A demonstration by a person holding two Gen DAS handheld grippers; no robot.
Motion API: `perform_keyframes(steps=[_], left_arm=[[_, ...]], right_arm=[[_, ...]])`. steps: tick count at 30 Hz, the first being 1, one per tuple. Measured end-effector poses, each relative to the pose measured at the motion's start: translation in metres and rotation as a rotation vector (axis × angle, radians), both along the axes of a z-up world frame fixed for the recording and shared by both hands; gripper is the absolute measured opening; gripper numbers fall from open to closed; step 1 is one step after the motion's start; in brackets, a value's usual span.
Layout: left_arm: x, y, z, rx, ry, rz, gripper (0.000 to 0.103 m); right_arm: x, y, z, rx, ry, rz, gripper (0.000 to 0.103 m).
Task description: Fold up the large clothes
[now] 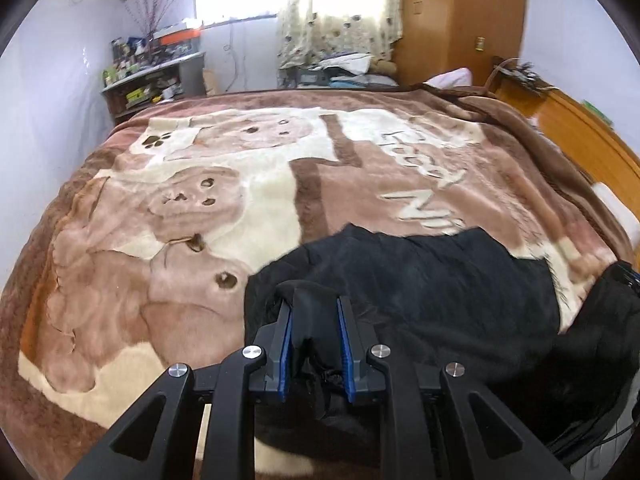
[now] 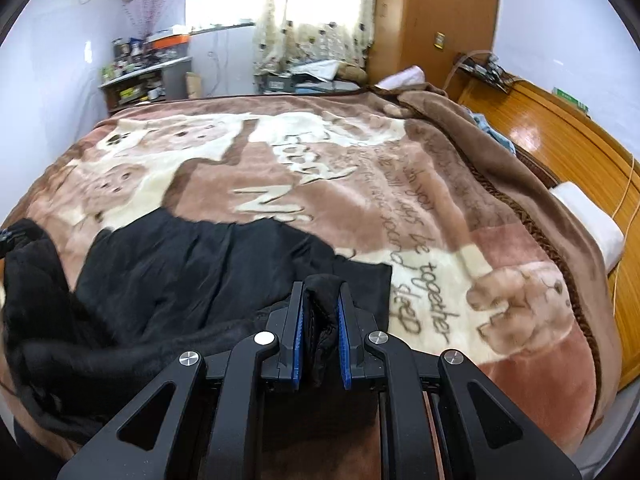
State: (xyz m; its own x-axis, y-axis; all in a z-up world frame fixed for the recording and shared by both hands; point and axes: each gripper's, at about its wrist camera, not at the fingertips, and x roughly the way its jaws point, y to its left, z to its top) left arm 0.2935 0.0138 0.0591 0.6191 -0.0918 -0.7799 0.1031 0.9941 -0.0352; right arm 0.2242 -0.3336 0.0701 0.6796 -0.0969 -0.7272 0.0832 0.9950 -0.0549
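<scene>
A large black garment (image 1: 420,280) lies spread on the near part of a bed covered by a brown and cream teddy-bear blanket (image 1: 200,184). My left gripper (image 1: 314,304) is shut on a bunched fold of the black garment at its left near edge. In the right wrist view the same black garment (image 2: 208,264) spreads to the left, on the blanket (image 2: 400,208). My right gripper (image 2: 320,292) is shut on a bunched fold of it at its right near corner. Both hold the cloth a little above the bed.
A wooden headboard (image 2: 560,136) and a white pillow (image 2: 592,224) run along the bed's right side. A cluttered shelf (image 1: 152,76) stands at the far left wall. A wooden wardrobe (image 1: 460,16) and a curtained window (image 1: 340,8) are beyond the bed.
</scene>
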Motion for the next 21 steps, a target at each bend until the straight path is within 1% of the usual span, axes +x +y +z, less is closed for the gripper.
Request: perform_keyframes(steps=[2, 5, 9, 11, 13, 18, 19, 20, 21], left_arm=[[0.02, 0.004, -0.008, -0.013, 0.024, 0.021, 0.02], [0.044, 0.009, -0.02, -0.008, 0.046, 0.045, 0.02], [0.073, 0.014, -0.045, -0.016, 0.1, 0.077, 0.021], [0.082, 0.01, -0.056, 0.007, 0.105, 0.068, 0.023], [0.092, 0.009, -0.068, 0.022, 0.126, 0.089, 0.026], [0.115, 0.009, -0.088, 0.019, 0.162, 0.112, 0.027], [0.119, 0.009, -0.091, 0.013, 0.17, 0.121, 0.029], [0.122, 0.01, -0.094, 0.013, 0.172, 0.135, 0.033], [0.124, 0.01, -0.095, 0.028, 0.162, 0.144, 0.035]], right_arm=[[0.02, -0.007, -0.004, 0.003, 0.014, -0.02, 0.014], [0.044, -0.015, -0.011, 0.0, 0.036, -0.034, 0.014], [0.072, -0.02, -0.029, 0.008, 0.088, -0.043, 0.014], [0.087, -0.022, -0.041, 0.008, 0.122, -0.054, 0.015], [0.1, -0.023, -0.051, 0.004, 0.147, -0.064, 0.015], [0.13, -0.029, -0.079, 0.024, 0.222, -0.092, 0.015], [0.135, -0.03, -0.082, 0.028, 0.228, -0.097, 0.016], [0.139, -0.03, -0.086, 0.029, 0.235, -0.1, 0.016], [0.144, -0.03, -0.092, 0.028, 0.25, -0.1, 0.016]])
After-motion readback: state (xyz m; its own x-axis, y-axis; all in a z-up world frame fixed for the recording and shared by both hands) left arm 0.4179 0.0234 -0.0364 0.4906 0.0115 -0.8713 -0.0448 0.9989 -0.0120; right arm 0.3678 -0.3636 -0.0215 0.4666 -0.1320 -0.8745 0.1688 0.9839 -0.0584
